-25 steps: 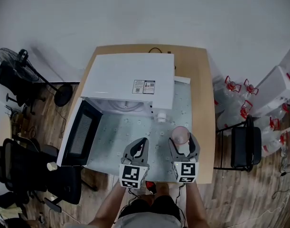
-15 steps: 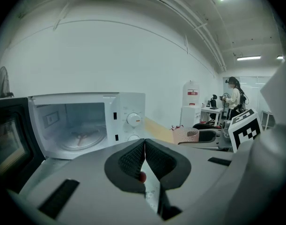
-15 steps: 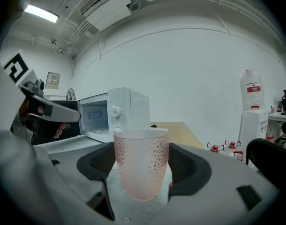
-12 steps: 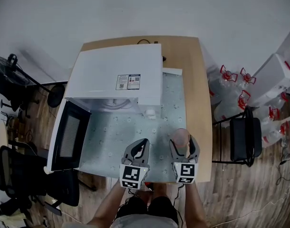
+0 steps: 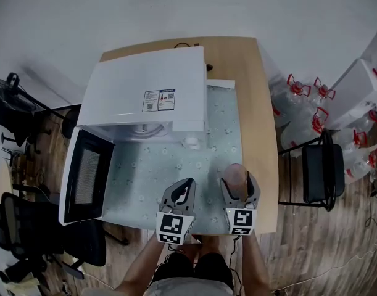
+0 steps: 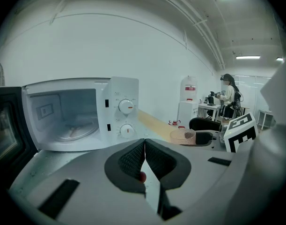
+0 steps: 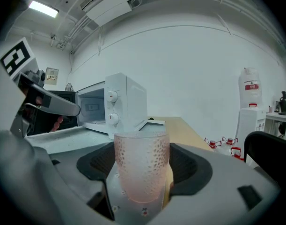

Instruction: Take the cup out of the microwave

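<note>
**Fingers (image 7: pixel 192 165) clamped on the cup (image 7: pixel 142 165), outside the microwave (image 5: pixel 145 97)**

Frosted, pink-tinted and dimpled, the cup sits between the ribbed black pads of the right gripper (image 5: pixel 237 184), before the microwave's dial side. Its smooth curved wall could slip or tilt if the squeeze eases. The left gripper (image 6: pixel 143 157), nearer the open door (image 5: pixel 86 174), has pads together, empty.

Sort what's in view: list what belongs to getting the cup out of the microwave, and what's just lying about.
Belongs to the job:
- cup, clamped in the right gripper
- microwave, its door open
- left gripper, shut and empty

Just lying about:
- water jugs on the floor
- black chair to the right of the table
</note>
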A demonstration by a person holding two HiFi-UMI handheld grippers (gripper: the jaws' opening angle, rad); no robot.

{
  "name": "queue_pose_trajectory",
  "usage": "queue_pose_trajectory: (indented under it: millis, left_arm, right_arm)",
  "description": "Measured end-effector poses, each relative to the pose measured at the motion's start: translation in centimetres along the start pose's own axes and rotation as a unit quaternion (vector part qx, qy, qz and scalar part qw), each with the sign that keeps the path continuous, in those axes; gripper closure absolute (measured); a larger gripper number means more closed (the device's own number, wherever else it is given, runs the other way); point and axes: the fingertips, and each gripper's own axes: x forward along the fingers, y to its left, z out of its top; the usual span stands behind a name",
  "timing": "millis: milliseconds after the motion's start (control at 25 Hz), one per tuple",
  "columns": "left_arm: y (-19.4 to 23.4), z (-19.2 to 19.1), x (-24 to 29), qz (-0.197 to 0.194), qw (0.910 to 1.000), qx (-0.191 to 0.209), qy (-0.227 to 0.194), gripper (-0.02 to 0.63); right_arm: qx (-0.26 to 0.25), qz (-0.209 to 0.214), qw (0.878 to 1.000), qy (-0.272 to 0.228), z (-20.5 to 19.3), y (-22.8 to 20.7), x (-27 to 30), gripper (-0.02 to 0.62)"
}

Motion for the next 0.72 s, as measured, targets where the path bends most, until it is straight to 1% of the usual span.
queue_pose_trajectory:
  millis: [360, 720]
  left_arm:
    - [-0.8, -1.1, -0.4, -0.003, 0.9999, 0.004, 0.011, 0.583]
    - [-1.0, -0.6, -1.0, 0.001, 1.0, 0.004, 0.002, 0.583]
  right_arm:
    - [0.011, 0.011, 1.0, -0.005, -0.1, -0.1, -0.8, 0.23]
    - [0.011, 0.02, 1.0, -0.019, 1.0, 0.3, -1.7, 0.227]
